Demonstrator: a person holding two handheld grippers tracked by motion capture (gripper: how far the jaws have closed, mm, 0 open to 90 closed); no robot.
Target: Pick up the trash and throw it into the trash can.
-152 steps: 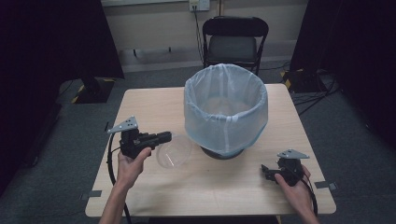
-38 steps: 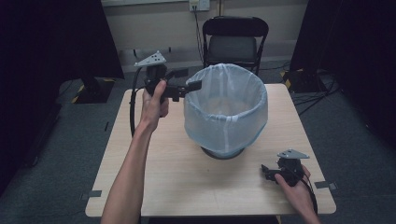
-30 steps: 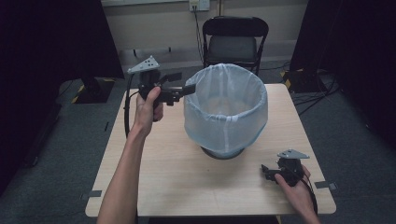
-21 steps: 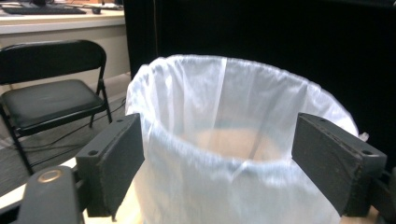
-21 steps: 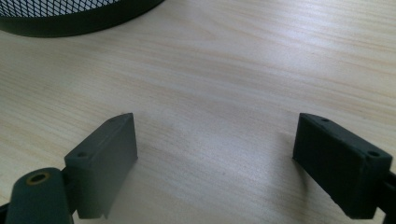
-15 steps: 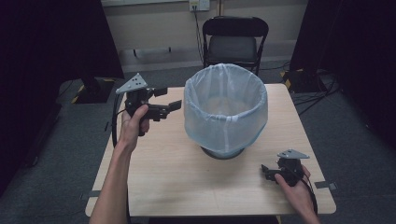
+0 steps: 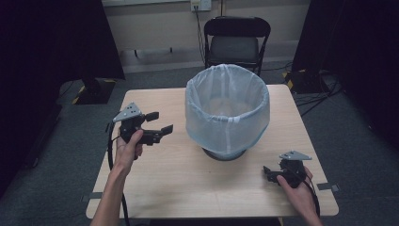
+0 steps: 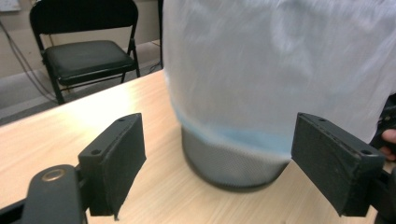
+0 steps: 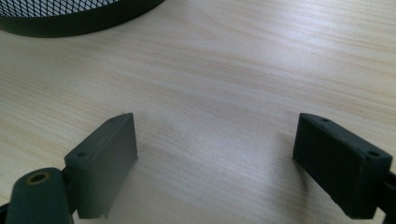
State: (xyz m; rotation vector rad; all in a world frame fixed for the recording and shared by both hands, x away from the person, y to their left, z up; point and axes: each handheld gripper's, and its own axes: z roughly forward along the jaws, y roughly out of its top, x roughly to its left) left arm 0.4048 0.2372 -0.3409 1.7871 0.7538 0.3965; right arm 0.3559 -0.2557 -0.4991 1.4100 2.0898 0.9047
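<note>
Beside the bin (image 7: 227, 110), the left tool (image 7: 159, 123) has dropped lower, jaws wide and empty.

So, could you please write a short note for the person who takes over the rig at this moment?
Left gripper: open, empty, raised over the table, left of the bin, jaws pointing at it.
Right gripper: open, empty, low at the table's near right corner.
Bin: mid-table, lined with a pale bag; something pale seems to lie inside, unclear what.
Done: apparently nothing loose remains on the table.
Left: probably only parking the left gripper.
</note>
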